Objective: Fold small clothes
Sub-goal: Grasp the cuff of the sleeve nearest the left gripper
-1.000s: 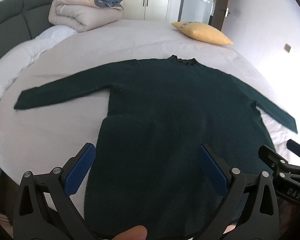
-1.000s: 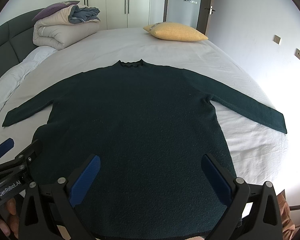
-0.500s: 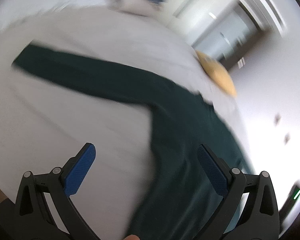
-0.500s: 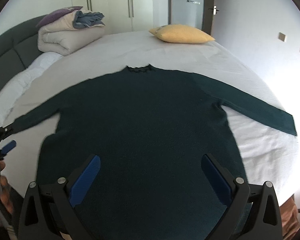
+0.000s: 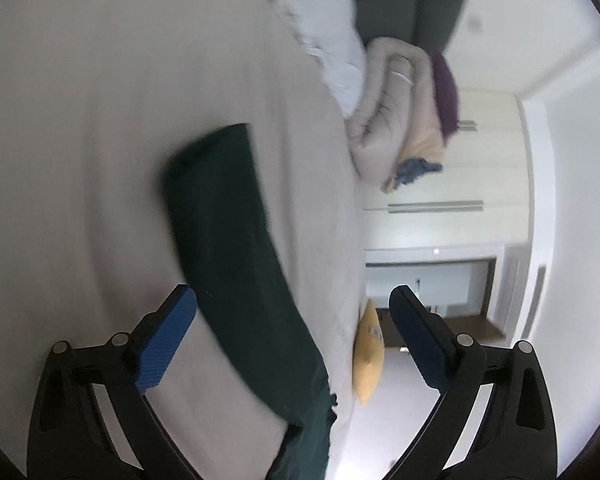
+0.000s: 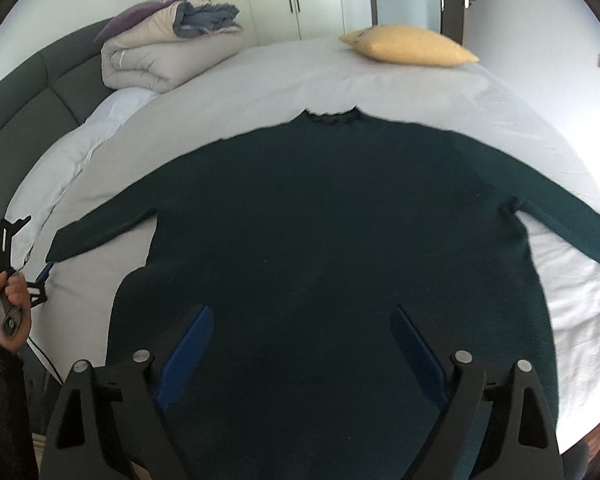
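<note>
A dark green long-sleeved sweater (image 6: 320, 220) lies flat on the bed, collar at the far side and both sleeves spread out. My right gripper (image 6: 302, 336) hovers over its lower body with the jaws wide but closing, and nothing is pinched between the pads. A hand holds my left gripper (image 6: 32, 248) at the cuff of the left sleeve. In the left wrist view, which is rolled sideways, that sleeve (image 5: 228, 240) runs between the fingers of the left gripper (image 5: 292, 312). These jaws are also closing, and the pads stand clear of the cloth.
The sweater rests on a pale bed sheet (image 6: 380, 80). A folded duvet stack (image 6: 160, 56) and a yellow pillow (image 6: 408, 46) sit at the far end. A dark padded headboard (image 6: 20, 96) and white bedding (image 6: 80, 152) line the left side.
My left gripper swung from the sweater's hem out to the left sleeve's cuff and rolled about a quarter turn. The right gripper edged forward over the sweater. Both pairs of jaws narrowed slightly.
</note>
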`<state>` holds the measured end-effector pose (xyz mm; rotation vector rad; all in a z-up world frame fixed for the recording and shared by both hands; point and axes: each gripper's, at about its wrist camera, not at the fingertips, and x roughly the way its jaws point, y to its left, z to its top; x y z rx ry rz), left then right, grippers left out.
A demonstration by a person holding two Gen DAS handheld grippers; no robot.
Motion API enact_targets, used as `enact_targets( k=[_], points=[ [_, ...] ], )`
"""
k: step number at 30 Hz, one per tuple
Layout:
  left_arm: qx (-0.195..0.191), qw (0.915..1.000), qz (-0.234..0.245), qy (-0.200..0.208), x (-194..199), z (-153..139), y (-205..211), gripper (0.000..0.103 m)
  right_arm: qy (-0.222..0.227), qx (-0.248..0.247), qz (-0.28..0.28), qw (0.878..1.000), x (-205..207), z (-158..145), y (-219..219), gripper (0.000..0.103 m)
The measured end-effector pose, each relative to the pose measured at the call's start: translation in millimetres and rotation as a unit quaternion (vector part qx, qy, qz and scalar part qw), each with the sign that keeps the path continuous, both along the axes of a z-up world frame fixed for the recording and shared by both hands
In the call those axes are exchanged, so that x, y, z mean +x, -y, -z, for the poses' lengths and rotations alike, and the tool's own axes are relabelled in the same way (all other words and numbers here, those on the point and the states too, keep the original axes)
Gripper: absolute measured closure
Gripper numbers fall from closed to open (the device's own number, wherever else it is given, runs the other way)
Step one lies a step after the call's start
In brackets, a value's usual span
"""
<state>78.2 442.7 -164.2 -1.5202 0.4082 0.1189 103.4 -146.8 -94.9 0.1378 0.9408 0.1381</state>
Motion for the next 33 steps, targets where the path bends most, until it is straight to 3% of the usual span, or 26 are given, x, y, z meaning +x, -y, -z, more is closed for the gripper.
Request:
enact_targets(
  k=[9, 13, 15, 18, 24, 26, 30, 31, 33],
  points=[
    [-0.024, 0.9985, -0.049, 0.012, 15, 32, -22, 0.009, -0.016, 0.007, -0.015, 1.0, 17, 9, -13, 0.015],
    [-0.038, 0.9972, -0.064, 0.013, 22, 34, -27, 0.011, -0.017, 0.012, -0.013, 1.0, 19, 12, -10, 0.015],
    [-0.045, 0.9966, -0.069, 0.008, 22, 34, -29, 0.016, -0.019, 0.014, -0.01, 1.0, 20, 13, -8, 0.015],
    [-0.042, 0.995, -0.076, -0.05, 2, 28, -19, 0.031, -0.022, 0.014, -0.003, 1.0, 20, 13, -5, 0.015],
    [-0.013, 0.9928, -0.072, -0.095, 6, 22, -13, 0.03, -0.023, 0.02, -0.001, 1.0, 19, 18, -4, 0.015],
    [-0.017, 0.9934, -0.072, -0.087, 12, 21, -15, 0.018, -0.022, 0.019, -0.003, 1.0, 18, 18, -4, 0.015],
    [-0.024, 0.9945, -0.083, -0.058, 17, 25, -24, 0.018, -0.021, 0.023, 0.003, 1.0, 17, 18, -1, 0.015],
    [-0.029, 0.9945, -0.086, -0.052, 16, 25, -25, 0.019, -0.02, 0.024, 0.003, 1.0, 17, 18, -1, 0.015],
    [-0.036, 0.9946, -0.087, -0.045, 17, 25, -28, 0.035, -0.015, 0.023, 0.003, 1.0, 16, 18, 0, 0.015]
  ],
)
